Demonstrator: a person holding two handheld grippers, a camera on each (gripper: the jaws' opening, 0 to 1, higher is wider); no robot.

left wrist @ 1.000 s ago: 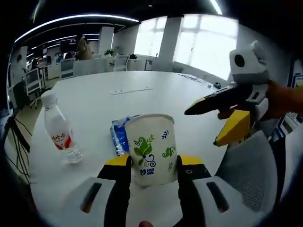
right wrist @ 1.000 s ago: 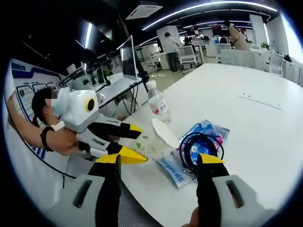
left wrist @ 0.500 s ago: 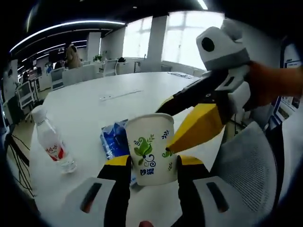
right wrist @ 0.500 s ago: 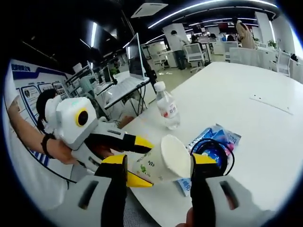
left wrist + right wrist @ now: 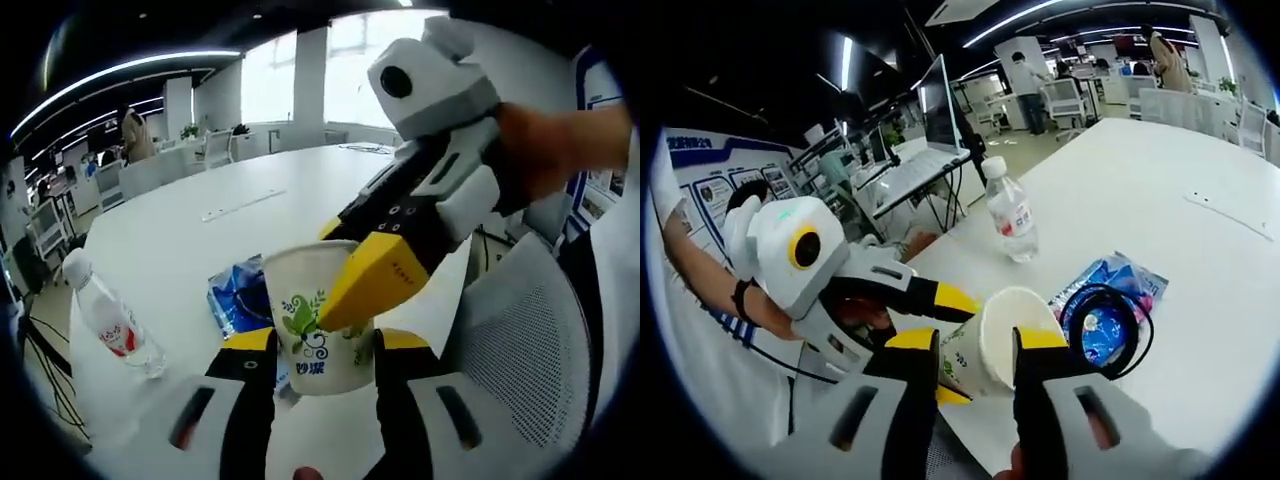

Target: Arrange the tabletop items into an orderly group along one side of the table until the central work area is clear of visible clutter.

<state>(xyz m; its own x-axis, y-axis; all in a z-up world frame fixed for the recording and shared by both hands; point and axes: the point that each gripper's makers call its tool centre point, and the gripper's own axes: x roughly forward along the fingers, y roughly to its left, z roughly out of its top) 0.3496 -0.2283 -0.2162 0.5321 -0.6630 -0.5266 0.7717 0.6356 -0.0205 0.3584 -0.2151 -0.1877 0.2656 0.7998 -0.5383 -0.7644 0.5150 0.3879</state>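
Note:
A white paper cup [image 5: 318, 325] with a green leaf print stands upright between the jaws of my left gripper [image 5: 312, 345], which is shut on its lower half. My right gripper [image 5: 977, 345] has come in from the right of the left gripper view. One of its yellow fingers [image 5: 375, 285] lies across the cup's rim. In the right gripper view the cup [image 5: 1000, 335] sits tight between my right jaws, with the left gripper's yellow fingers [image 5: 945, 298] holding it from the left.
On the white table [image 5: 200, 230] are a water bottle [image 5: 112, 322] with a red label and a blue packet [image 5: 235, 295]. A black cable coil [image 5: 1108, 322] lies on the packet [image 5: 1125, 280]. A grey mesh chair [image 5: 520, 340] is at the right. Desks and people stand far back.
My right gripper has swung in from the side and narrowed its jaws onto the cup held by the left gripper. The bottle and packet stayed put.

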